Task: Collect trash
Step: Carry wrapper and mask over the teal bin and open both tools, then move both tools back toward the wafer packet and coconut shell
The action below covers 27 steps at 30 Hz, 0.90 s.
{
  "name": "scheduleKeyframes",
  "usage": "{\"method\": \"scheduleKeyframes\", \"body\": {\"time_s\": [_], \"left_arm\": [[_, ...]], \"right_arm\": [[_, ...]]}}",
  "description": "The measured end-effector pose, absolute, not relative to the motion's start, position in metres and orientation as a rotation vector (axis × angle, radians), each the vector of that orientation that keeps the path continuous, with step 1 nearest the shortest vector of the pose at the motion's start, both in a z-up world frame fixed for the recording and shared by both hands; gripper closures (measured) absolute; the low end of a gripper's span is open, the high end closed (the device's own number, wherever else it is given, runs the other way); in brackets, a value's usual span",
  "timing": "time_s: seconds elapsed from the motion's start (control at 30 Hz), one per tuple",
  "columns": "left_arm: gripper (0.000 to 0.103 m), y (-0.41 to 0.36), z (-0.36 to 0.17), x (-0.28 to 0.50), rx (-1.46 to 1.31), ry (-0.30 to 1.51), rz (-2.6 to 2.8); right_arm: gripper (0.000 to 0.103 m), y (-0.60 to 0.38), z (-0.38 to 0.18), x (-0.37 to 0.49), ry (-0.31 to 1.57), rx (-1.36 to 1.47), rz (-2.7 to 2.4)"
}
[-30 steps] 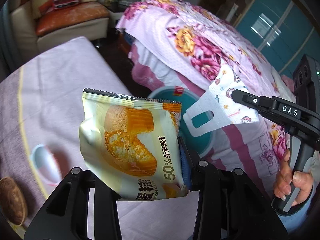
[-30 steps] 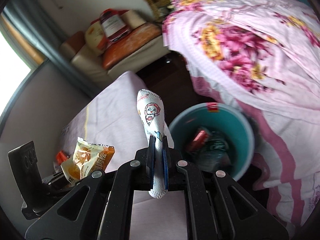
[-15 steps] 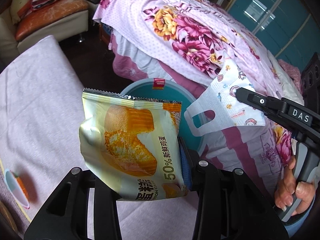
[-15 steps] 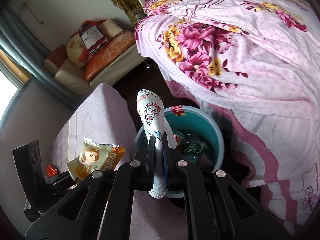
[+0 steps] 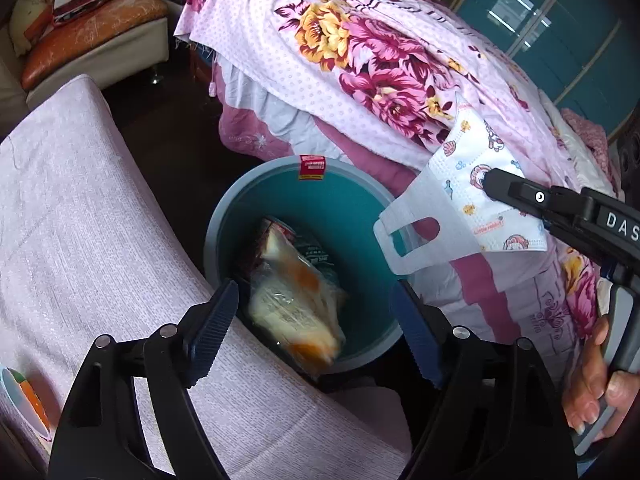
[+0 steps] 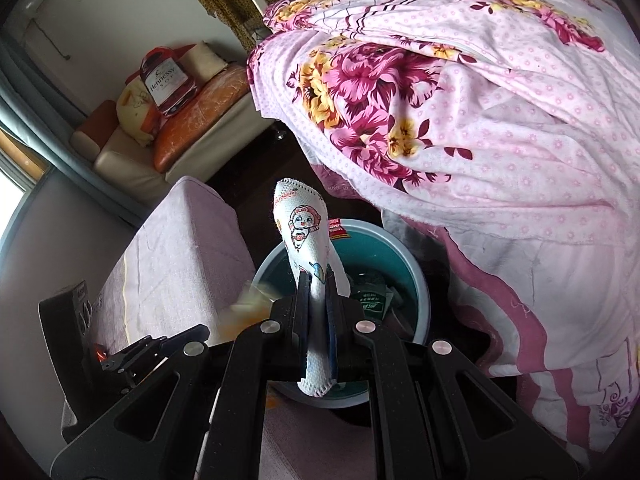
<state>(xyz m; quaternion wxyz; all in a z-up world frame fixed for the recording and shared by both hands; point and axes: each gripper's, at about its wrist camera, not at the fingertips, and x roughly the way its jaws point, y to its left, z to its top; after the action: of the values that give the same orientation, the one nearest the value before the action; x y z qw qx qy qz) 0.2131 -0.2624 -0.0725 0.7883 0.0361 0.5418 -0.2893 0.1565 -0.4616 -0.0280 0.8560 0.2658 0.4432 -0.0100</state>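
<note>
Left gripper (image 5: 316, 312): jaws just opened wide, nothing between them; the blurred snack packet (image 5: 296, 304) sits below, inside the teal bin (image 5: 224, 216). Right gripper (image 6: 318, 300): jaws clamped on a cartoon-print face mask (image 6: 304, 224), held over the bin beside the floral quilt (image 6: 460, 100).

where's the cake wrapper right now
In the left wrist view the cake wrapper is blurred inside the teal bin, just beyond the left gripper, whose jaws have just opened and hold nothing.
</note>
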Motion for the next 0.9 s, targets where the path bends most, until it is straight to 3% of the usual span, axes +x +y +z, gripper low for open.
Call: {"method": "scheduleKeyframes", "body": {"time_s": [0.2,0.47,0.57,0.6,0.63,0.9], "left_arm": [[0.015,-0.248,-0.070,0.211,0.052,1.168,-0.608],[0.013,-0.222,-0.061,0.207,0.010,1.147,-0.592],[0.013,-0.213,-0.061,0.206,-0.012,1.151,-0.582],[0.013,-0.210,-0.061,0.206,-0.020,1.154,-0.578],[0.013,-0.206,-0.061,0.205,-0.027,1.157,-0.576],[0.013,-0.185,-0.062,0.199,-0.062,1.160,-0.563]], "right_arm": [[0.094,-0.454,-0.032,0.165,0.948,0.552,-0.011],[0.093,-0.440,-0.035,0.177,0.973,0.529,0.004],[0.076,-0.431,-0.038,0.184,0.996,0.527,0.023],[0.063,-0.430,-0.038,0.185,0.996,0.524,0.022],[0.058,-0.428,-0.038,0.185,0.996,0.521,0.021],[0.032,-0.419,-0.035,0.181,1.003,0.519,0.003]]}}
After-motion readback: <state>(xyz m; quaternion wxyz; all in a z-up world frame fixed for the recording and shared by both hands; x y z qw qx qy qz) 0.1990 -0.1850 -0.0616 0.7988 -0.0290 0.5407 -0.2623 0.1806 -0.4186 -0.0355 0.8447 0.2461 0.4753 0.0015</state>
